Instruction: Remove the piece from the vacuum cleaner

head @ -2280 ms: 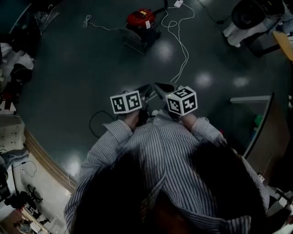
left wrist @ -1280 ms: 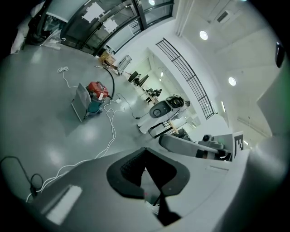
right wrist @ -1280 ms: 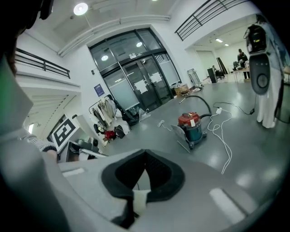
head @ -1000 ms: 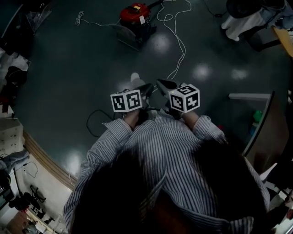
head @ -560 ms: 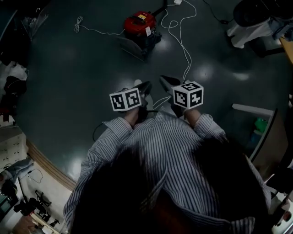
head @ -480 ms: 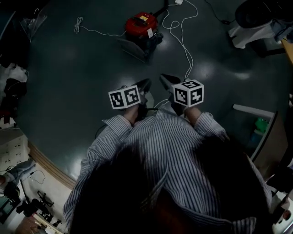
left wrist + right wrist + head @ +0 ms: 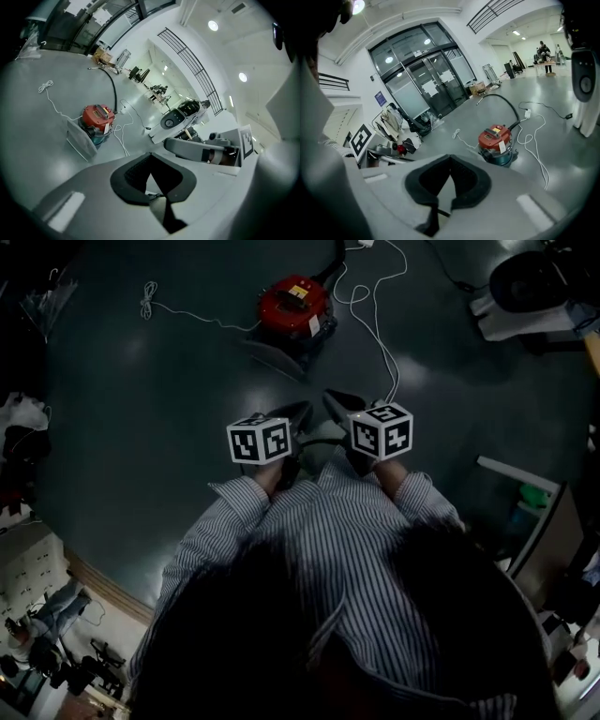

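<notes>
The red vacuum cleaner point(image 7: 295, 307) stands on the dark floor ahead of me, with a black hose point(image 7: 506, 105) running off behind it. A pale flat panel point(image 7: 80, 139) leans against its near side. Both grippers are held close to my chest, well short of the vacuum and touching nothing. My left gripper point(image 7: 298, 414) is shut and empty, its pads meeting at the tips point(image 7: 150, 161). Beside it my right gripper point(image 7: 335, 403) also has its pads together with nothing between them point(image 7: 450, 164).
A white cable point(image 7: 375, 315) snakes over the floor from the vacuum toward my feet, and a second white cord point(image 7: 155, 304) lies to its left. A white and black machine point(image 7: 530, 287) stands at the far right. Clutter lines the left edge point(image 7: 23, 427); a partition point(image 7: 530, 521) stands at my right.
The vacuum cleaner has drawn a little nearer and more central in the head view as I step toward it. Both grippers stay shut and side by side.
</notes>
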